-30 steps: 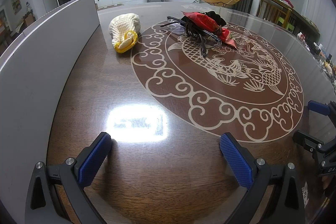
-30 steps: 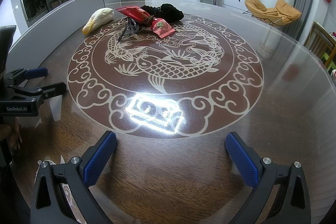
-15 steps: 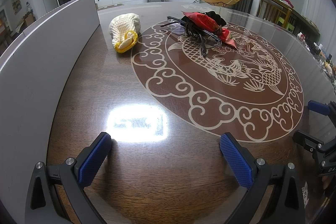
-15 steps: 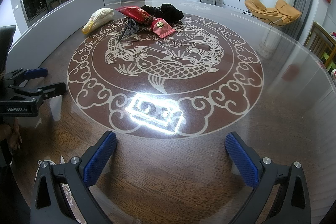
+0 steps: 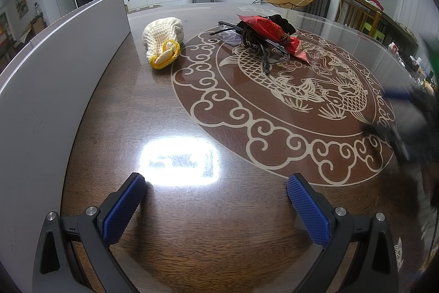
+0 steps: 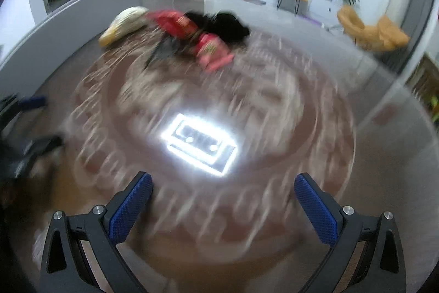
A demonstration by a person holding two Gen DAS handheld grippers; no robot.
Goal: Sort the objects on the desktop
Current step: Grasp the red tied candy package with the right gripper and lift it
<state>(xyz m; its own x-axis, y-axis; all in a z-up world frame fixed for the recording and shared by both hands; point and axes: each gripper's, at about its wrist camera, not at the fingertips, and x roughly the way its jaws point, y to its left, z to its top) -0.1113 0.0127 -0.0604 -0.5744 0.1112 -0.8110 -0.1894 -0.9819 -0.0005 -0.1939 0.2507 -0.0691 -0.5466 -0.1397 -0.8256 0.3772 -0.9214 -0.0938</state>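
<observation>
While both pairs of my jaws stand wide apart with nothing between them, each hangs over bare wood at the near edge of the counter [image 5: 115,128]. My left gripper [image 5: 216,199] shows its two blue ridged pads, and a bright rectangle of reflected light lies on the glossy top just ahead of them. My right gripper [image 6: 222,202] shows the same blue pads, with its own glare patch ahead; its view is smeared with motion blur, so fine detail there is lost.

Further out, the counter carries a large pale fish-and-cloud medallion [image 5: 296,89]. At its far side sits a heap: a red pouch [image 5: 270,30] tied with cord, lying over a pair of black-framed glasses [image 5: 263,51], with a black cloth [image 5: 279,19] behind it. In the right view the same heap shows as a red and black blur [image 6: 203,35]. Just left of the medallion, apart from the heap, lies a cream knitted pouch [image 5: 164,37] with a yellow rim, its mouth facing me.

A grey panel [image 5: 55,67] runs along the left edge of the counter. My right gripper appears as a dark blur at the right margin of the left view.
</observation>
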